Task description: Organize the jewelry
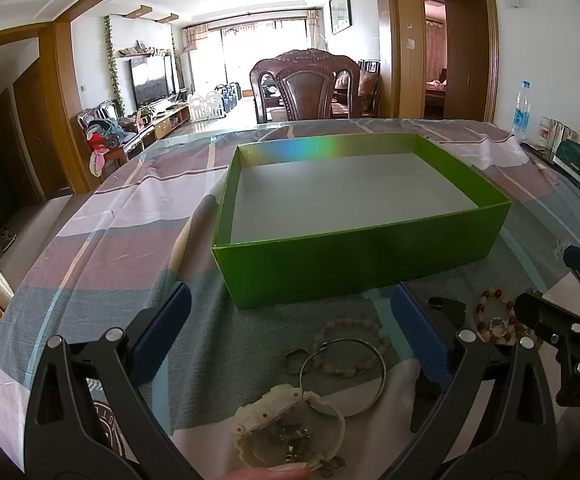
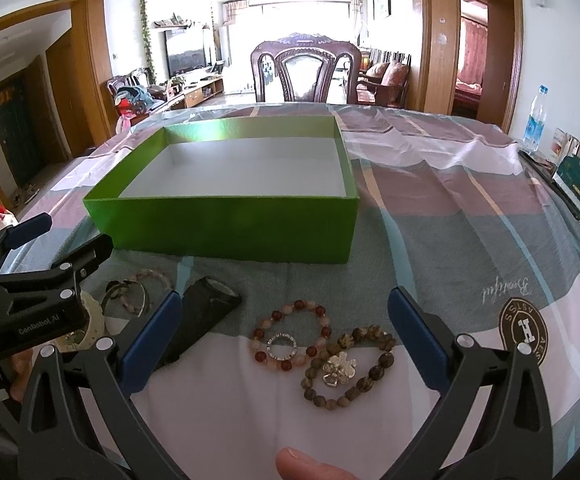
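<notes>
Currently, working from left to right, I hold the left gripper [image 1: 290, 332] low over the cloth with its fingers spread wide and nothing between them; beneath it lie a cream shell-shaped case [image 1: 285, 434], a silver bangle [image 1: 346, 376] and a pale bead bracelet [image 1: 350, 350]; these overlap, though I cannot tell whether they are tangled. A black tool [image 2: 201, 320] rests between the two groups. The right gripper [image 2: 285, 334] is likewise wide open and empty; ahead of it sit a red bead bracelet [image 2: 294, 336] ringing a small silver ring [image 2: 281, 346], touching a brown bead bracelet [image 2: 354, 364] with a silver charm [image 2: 338, 366].

Risks: closing on overlapped pieces may lift two at once or drag the bangle; beads may roll from smooth pads; the two grippers stand near each other and could collide.

Clearance: the green box [image 2: 225, 224] stands open and empty just beyond the jewelry; its near wall must be cleared on entry; open cloth lies to the right.
</notes>
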{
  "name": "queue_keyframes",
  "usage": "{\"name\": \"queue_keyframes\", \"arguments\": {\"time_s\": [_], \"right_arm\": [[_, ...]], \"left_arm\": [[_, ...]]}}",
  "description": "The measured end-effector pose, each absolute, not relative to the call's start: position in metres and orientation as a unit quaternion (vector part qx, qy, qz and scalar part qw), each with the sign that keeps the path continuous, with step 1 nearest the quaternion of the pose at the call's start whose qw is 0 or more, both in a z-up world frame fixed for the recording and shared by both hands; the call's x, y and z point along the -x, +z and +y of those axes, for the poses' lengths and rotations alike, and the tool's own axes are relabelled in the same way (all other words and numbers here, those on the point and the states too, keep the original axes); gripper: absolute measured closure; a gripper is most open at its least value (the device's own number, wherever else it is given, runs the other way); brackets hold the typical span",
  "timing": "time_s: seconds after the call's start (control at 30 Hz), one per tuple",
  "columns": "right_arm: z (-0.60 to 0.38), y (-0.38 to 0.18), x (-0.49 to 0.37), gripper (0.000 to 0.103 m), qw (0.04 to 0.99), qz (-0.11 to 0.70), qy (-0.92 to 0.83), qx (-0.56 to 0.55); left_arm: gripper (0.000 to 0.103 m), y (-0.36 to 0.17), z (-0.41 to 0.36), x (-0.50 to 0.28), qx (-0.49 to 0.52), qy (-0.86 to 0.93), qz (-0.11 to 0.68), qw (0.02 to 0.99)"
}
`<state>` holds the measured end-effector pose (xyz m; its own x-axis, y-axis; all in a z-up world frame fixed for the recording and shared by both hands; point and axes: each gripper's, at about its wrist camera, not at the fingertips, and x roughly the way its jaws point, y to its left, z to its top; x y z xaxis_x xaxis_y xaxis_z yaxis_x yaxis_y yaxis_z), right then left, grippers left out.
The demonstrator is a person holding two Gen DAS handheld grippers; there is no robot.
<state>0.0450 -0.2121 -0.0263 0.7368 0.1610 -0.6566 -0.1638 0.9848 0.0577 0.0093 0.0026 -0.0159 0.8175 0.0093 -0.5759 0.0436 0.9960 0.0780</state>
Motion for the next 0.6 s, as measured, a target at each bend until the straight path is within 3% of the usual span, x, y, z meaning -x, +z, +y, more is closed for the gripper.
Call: {"name": "queue_keyframes", "arguments": {"time_s": [0.6], "right_arm": [[-0.2144,-0.0258,-0.0442,0.003,0.929,0.358,0.092,-0.007]], "left_arm": [[0.004,-0.0186,0.0041,-0.0119,-0.045,-0.007,0.311,0.949]]}}
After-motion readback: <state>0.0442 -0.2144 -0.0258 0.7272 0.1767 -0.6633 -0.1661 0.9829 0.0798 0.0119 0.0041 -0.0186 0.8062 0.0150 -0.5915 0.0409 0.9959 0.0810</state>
